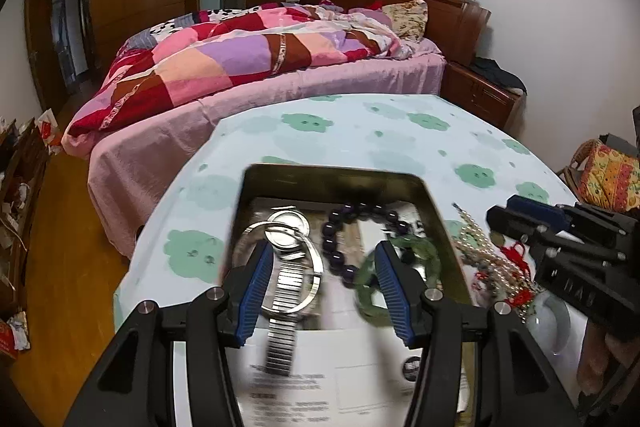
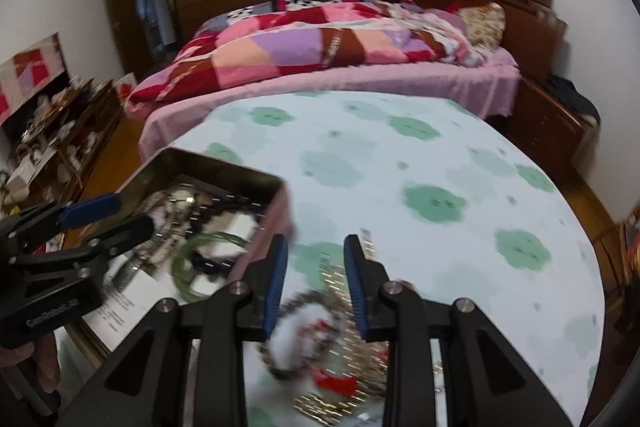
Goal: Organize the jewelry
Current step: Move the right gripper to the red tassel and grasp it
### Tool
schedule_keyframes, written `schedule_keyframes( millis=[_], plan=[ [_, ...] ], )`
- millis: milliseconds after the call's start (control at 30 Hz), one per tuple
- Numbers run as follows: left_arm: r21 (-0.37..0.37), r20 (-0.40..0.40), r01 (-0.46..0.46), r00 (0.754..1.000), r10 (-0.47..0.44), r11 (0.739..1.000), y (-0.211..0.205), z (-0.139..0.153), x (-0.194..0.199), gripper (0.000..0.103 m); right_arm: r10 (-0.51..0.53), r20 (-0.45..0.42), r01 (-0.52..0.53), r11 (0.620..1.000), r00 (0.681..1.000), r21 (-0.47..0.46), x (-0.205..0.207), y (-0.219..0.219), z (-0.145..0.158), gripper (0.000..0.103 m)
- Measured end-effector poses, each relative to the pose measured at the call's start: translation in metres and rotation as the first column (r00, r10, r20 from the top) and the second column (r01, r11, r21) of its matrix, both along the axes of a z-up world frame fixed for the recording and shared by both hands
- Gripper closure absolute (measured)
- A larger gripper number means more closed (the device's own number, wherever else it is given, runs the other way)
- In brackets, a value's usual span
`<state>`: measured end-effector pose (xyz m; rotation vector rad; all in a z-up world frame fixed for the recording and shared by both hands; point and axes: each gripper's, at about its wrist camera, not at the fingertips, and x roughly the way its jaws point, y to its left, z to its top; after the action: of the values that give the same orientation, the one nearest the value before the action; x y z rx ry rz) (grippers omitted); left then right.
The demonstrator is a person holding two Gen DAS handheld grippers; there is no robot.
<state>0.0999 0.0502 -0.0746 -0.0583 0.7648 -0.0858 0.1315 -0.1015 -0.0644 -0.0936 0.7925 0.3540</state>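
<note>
The left gripper (image 1: pixel 322 267) hangs over the metal tin (image 1: pixel 436 203) with its jaws spread wide and nothing between the blue pads (image 1: pixel 256 287). Only the left wrist view shows the tin's contents clearly: a silver watch (image 1: pixel 286 243) with its metal band, a silver bangle (image 1: pixel 316 267) lying around the watch, a purple bead bracelet (image 1: pixel 340 251) and a green bangle (image 1: pixel 368 279), all resting on printed paper (image 1: pixel 320 379) inside the tin. The same view shows the right gripper (image 1: pixel 520 215) from the side, above a heap of pearl strands (image 1: pixel 480 247) just beside the tin on the cloud-print tablecloth (image 1: pixel 360 131).

The right wrist view is motion-blurred. It shows the right gripper (image 2: pixel 316 279) with jaws parted and empty, directly above the loose jewelry pile (image 2: pixel 320 339) of beads, pearls and red pieces. The tin (image 2: pixel 224 167) and the left gripper (image 2: pixel 104 215) appear at its left.

A bed (image 2: pixel 360 83) stands behind the table.
</note>
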Motion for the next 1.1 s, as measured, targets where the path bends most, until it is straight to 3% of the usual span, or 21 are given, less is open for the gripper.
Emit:
schedule_keyframes(
  millis=[333, 633, 867, 1100],
  plan=[
    [0.048, -0.005, 0.072, 0.997, -0.072, 0.996, -0.04, 0.003, -0.009, 0.049, -0.119, -0.029, 0.121, 0.991, 0.992, 0.052, -0.01, -0.061, -0.003, 0.071],
    [0.073, -0.021, 0.071, 0.997, -0.069, 0.995, -0.053, 0.0, -0.009, 0.049, -0.165, -0.082, 0.171, 0.983, 0.983, 0.069, -0.017, -0.092, -0.022, 0.071],
    [0.076, -0.026, 0.077, 0.997, -0.075, 0.994, -0.057, -0.002, -0.009, 0.049, -0.118, -0.095, 0.124, 0.99, 0.988, 0.064, -0.019, -0.083, -0.025, 0.071],
    [0.081, -0.026, 0.095, 0.995, -0.093, 0.992, -0.062, -0.003, -0.01, 0.049, -0.09, -0.161, 0.089, 0.996, 0.983, -0.014, -0.002, -0.067, -0.043, 0.072]
  ],
)
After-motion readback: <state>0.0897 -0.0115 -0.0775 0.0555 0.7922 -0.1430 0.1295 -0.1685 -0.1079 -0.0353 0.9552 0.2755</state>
